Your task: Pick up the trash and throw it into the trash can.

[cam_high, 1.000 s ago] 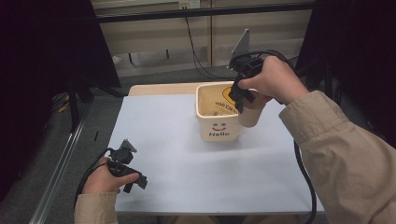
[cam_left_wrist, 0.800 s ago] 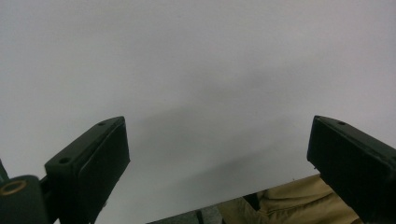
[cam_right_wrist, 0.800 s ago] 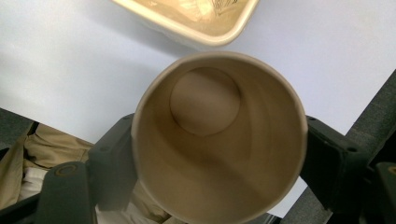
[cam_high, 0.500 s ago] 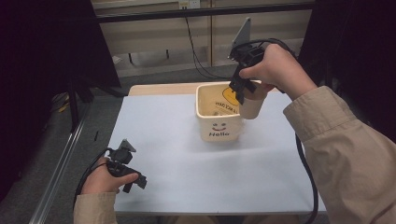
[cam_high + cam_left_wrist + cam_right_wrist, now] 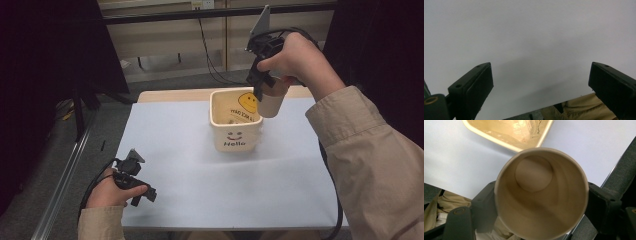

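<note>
Right gripper (image 5: 261, 93): jaws clamped on a paper cup (image 5: 270, 102), one pad on each side of the wall near the rim. In the right gripper view the cup (image 5: 541, 195) sits squarely between the jaws, mouth toward the camera, and its bare bottom shows it is empty. Its long axis runs straight out along the jaws, away from the hand.

Position: in the high view the cup hangs in the air, off the table (image 5: 170, 150), just beside the right rim of the cream square bin (image 5: 235, 135) printed with a smiley and "Hello". Whether the cup touches that rim cannot be told. In the right gripper view the bin's open corner (image 5: 524, 137) lies beyond the cup and to the left of the jaw line, with paper or wrappers visible inside.

Governing relation: the bin mouth lies to the left of the clamped cup and below it. Judged from this, the work in hand is dropping the cup into the bin. The next move would call for a short shift leftward until the cup's base is over the opening, then release. A release from the present spot risks the cup striking the rim or falling outside.

Left gripper (image 5: 131, 180): jaws wide apart, nothing between them, resting low at the near left table edge and well apart from the bin. The right hand is plainly nearer.
</note>
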A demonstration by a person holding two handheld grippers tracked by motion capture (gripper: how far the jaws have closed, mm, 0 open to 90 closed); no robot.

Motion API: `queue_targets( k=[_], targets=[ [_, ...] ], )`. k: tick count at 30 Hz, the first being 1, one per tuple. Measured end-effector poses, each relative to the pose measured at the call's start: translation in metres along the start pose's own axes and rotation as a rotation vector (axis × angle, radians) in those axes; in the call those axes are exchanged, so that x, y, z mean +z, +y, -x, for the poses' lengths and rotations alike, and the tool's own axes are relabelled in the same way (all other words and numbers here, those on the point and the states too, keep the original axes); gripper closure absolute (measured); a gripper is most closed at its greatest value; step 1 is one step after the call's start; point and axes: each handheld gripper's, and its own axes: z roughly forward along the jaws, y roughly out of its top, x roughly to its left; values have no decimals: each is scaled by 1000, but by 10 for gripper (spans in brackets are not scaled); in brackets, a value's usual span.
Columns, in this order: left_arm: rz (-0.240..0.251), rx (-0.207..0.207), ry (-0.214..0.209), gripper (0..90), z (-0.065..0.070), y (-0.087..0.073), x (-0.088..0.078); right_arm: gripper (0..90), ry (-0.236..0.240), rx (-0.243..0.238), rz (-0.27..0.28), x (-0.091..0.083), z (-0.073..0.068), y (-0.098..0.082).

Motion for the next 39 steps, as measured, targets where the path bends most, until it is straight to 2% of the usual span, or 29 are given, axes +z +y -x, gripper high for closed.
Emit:
queue_targets(
  k=[4,7,9,11,16,17,19,21,28,31,34,36,39],
  targets=[
    [3,3,7,56,0,0,0,220,-17,5,-5,-5,3,3],
    [0,-5,-5,56,1,0,1,220,-29,8,-8,-7,3,5],
    [-7,6,-9,56,0,1,1,220,-40,6,-8,-10,1,8],
    [-2,-4,-7,56,0,1,2,220,-50,0,-6,-12,-2,11],
    [-3,6,-2,56,-1,1,1,220,-46,-11,-2,-10,-7,20],
    [3,-7,-12,56,0,1,2,219,-49,-13,-6,-9,-8,23],
    [1,-7,-11,56,0,1,2,220,-42,-13,-3,-8,-9,25],
    [-7,7,-14,56,0,2,1,220,-36,-17,2,-5,-10,34],
    [9,9,-12,55,2,2,1,219,-31,-17,16,-1,-13,53],
    [8,9,-14,55,3,3,1,219,-14,-28,12,0,-14,60],
    [-8,15,-19,55,3,4,1,219,-11,-26,21,-1,-15,66],
    [5,7,-21,55,4,3,2,219,-15,-26,21,-1,-16,67],
    [-3,8,-20,55,2,3,2,219,-11,-31,31,-1,-15,73]
  ],
)
